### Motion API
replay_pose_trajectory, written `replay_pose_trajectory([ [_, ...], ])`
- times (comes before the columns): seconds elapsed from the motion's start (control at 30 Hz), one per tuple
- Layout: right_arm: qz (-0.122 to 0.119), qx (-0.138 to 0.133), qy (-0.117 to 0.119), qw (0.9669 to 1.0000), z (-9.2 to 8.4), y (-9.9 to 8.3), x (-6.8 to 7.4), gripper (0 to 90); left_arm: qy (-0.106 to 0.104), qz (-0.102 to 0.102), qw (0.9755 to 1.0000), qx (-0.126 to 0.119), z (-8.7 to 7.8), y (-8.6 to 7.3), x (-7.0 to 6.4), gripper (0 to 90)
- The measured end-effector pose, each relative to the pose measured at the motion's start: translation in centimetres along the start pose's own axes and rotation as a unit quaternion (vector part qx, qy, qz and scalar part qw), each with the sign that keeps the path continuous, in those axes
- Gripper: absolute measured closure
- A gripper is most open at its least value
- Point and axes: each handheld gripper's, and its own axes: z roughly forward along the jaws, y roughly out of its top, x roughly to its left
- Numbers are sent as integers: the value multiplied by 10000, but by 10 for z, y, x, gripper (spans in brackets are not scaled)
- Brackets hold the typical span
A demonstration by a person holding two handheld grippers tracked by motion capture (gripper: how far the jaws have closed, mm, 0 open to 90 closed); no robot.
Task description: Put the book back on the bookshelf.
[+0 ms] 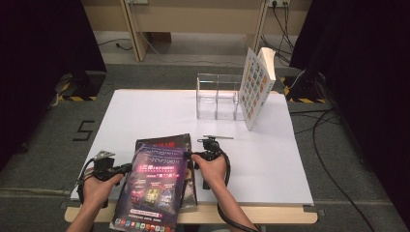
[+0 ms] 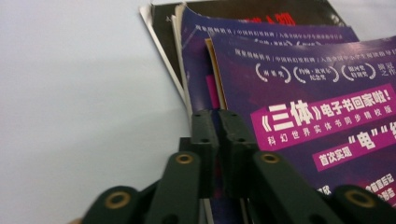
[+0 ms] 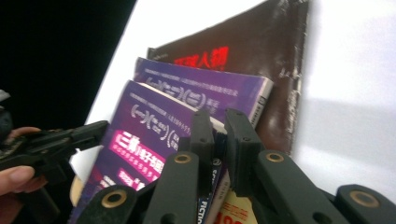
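At the near edge of the white bench (image 1: pixel 145 111), 3 books lie stacked: a purple book (image 1: pixel 154 186) on top, a second purple book (image 3: pixel 205 91) under it, and a dark book (image 1: pixel 167 140) with red lettering at the bottom. The top book overhangs the bench's front edge. The left tongs (image 1: pixel 126 167) grip the left edge of the top purple book, jaws pressed close on it in the left gripper view (image 2: pixel 218 126). The right tongs (image 1: pixel 189 155) are clamped on the right edge of that same book (image 3: pixel 217 122), with no earlier picture needed to see the cover caught between them. Well apart, at the far side, a clear acrylic holder (image 1: pixel 216 96) stands with a white book (image 1: pixel 256 84) leaning tilted against its right end.
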Motion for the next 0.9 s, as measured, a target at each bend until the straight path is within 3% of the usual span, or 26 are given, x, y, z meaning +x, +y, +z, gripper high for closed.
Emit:
replay_pose_trajectory([
  [0.07,97,-60,98,9999,-2,1,2,835,22,-39,10000,-77,-5,2,3,766],
  [0.27,-76,-353,397,9986,-11,5,14,845,60,-137,9996,-250,-10,4,4,614],
  [0.53,-454,-744,522,9948,-29,15,36,850,41,-303,9984,-465,-15,6,6,547],
  [0.7,-587,-962,663,9914,-39,20,50,850,-9,-523,9970,-573,-15,6,9,485],
  [0.8,-750,-1102,484,9899,-47,26,55,851,-19,-583,9964,-608,-16,7,10,435],
  [0.9,-779,-1209,467,9885,-55,31,55,851,-2,-591,9963,-625,-16,7,10,434],
])
